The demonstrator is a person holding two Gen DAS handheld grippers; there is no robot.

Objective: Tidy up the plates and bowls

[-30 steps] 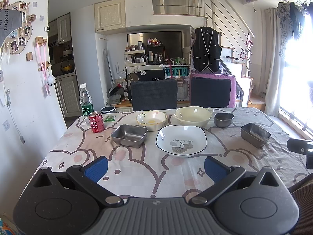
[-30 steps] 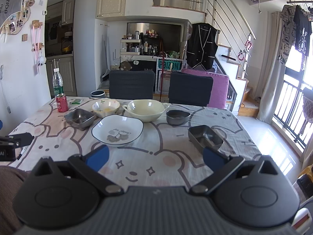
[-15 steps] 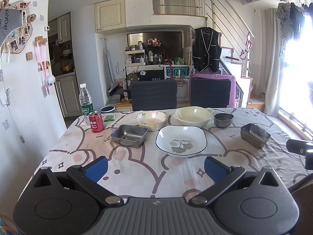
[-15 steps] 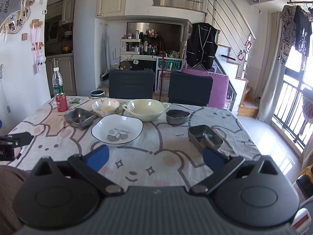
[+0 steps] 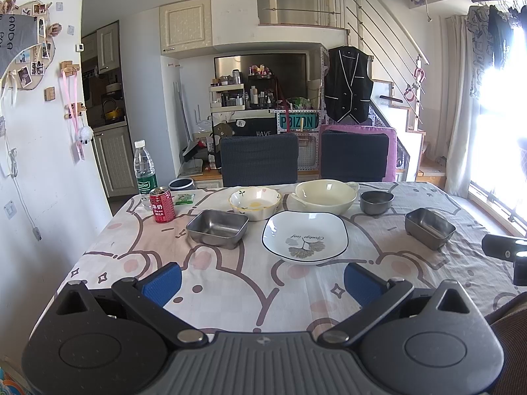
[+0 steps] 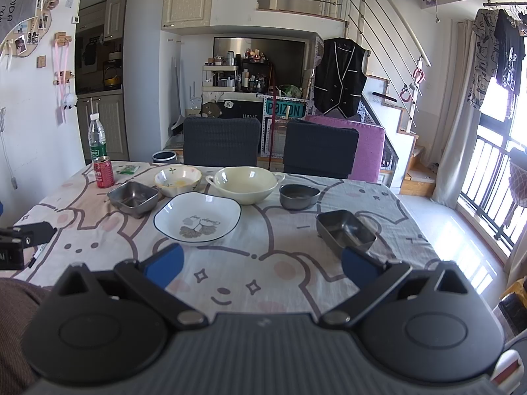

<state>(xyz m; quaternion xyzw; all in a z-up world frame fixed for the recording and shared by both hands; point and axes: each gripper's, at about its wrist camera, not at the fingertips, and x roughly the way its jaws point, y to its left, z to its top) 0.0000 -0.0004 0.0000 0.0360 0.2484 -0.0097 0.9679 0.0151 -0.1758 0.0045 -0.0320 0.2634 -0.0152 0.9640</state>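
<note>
A white square plate with a leaf print (image 5: 305,237) (image 6: 197,217) lies mid-table. Behind it stand a small flowered bowl (image 5: 254,201) (image 6: 178,180), a large cream bowl with handles (image 5: 324,195) (image 6: 245,184) and a dark round bowl (image 5: 376,201) (image 6: 299,195). One steel square dish (image 5: 217,228) (image 6: 133,197) sits left of the plate, another (image 5: 429,227) (image 6: 345,230) to the right. My left gripper (image 5: 262,279) hovers open at the near edge, empty. My right gripper (image 6: 262,265) is open too, its right pad just short of the right steel dish.
A red can (image 5: 162,204) (image 6: 103,171) and a water bottle (image 5: 145,169) (image 6: 97,141) stand at the far left corner, with a green packet (image 5: 184,199) beside them. Two dark chairs (image 5: 259,158) (image 5: 354,155) line the far side. The tablecloth (image 5: 230,283) covers the table.
</note>
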